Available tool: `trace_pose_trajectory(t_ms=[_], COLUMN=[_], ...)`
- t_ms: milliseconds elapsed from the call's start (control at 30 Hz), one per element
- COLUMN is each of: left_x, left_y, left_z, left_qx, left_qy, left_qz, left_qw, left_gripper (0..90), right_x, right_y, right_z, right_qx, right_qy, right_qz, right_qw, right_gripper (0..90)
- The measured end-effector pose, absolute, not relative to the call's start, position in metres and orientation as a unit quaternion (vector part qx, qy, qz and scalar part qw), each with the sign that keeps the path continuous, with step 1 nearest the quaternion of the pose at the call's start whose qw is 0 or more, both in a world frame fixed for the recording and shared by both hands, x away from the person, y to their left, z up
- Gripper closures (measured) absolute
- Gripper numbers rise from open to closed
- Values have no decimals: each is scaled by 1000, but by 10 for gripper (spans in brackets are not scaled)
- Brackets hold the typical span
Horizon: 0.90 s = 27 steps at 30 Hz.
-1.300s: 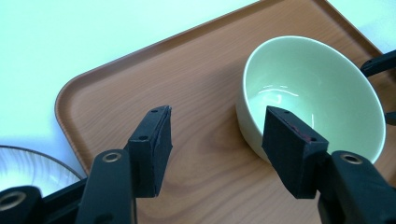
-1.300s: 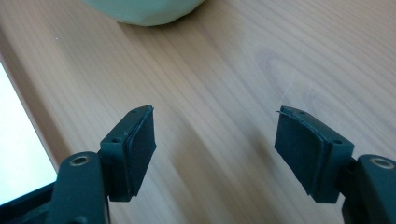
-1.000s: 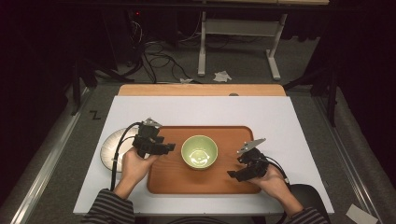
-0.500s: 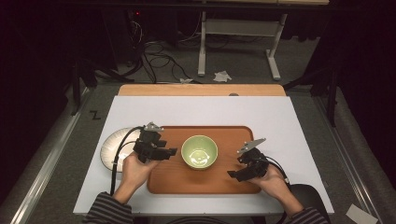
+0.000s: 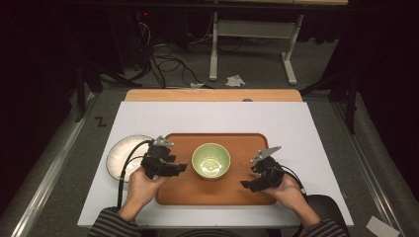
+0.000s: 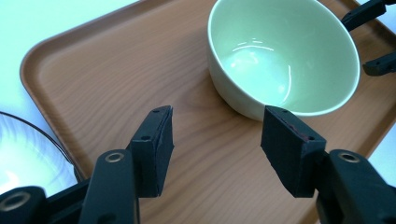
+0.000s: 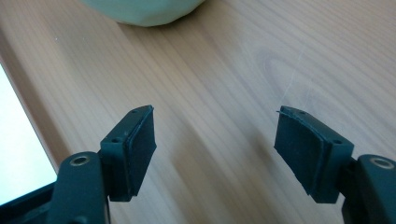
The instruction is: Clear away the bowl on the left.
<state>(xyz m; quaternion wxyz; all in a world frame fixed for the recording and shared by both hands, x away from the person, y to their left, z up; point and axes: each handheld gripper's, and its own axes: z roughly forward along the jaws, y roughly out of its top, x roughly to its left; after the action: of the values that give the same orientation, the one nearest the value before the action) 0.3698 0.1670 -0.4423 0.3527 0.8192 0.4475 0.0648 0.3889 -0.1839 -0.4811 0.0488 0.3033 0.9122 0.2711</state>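
On the white desk before me, a smooth matte sheet over a wooden top whose pale edge shows at the far side, sits a rounded-corner wooden tray with a low raised rim and a visible lengthwise grain. Around the desk I see a dark room with grey carpet, a white desk frame beyond and loose black cables on the floor. Left of the tray, touching its edge or just beside it, lies a round white plate with fine ribbing. At the tray's middle stands the pale green bowl, glossy, deep and round, empty, its glaze catching the light. My left gripper hovers over the tray's left part, just beside the bowl; its flat black padded fingers stand wide apart with nothing between them, the bowl's near wall just ahead. My right gripper hangs low over the tray's right part, fingers spread equally wide above bare wood, gripping nothing.
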Motion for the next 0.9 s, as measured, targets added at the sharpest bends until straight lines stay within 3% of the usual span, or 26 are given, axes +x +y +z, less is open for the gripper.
trace_pose_trajectory(t_ms=[900], left_x=[368], left_y=[169], left_z=[-457], left_qx=[819], left_qy=[463], left_qz=[49], left_qw=[336], left_gripper=[427], right_x=[389], right_y=[-184], right_z=[-481], right_qx=[304], right_qy=[911], right_qz=[273], right_qw=[50], right_gripper=[306])
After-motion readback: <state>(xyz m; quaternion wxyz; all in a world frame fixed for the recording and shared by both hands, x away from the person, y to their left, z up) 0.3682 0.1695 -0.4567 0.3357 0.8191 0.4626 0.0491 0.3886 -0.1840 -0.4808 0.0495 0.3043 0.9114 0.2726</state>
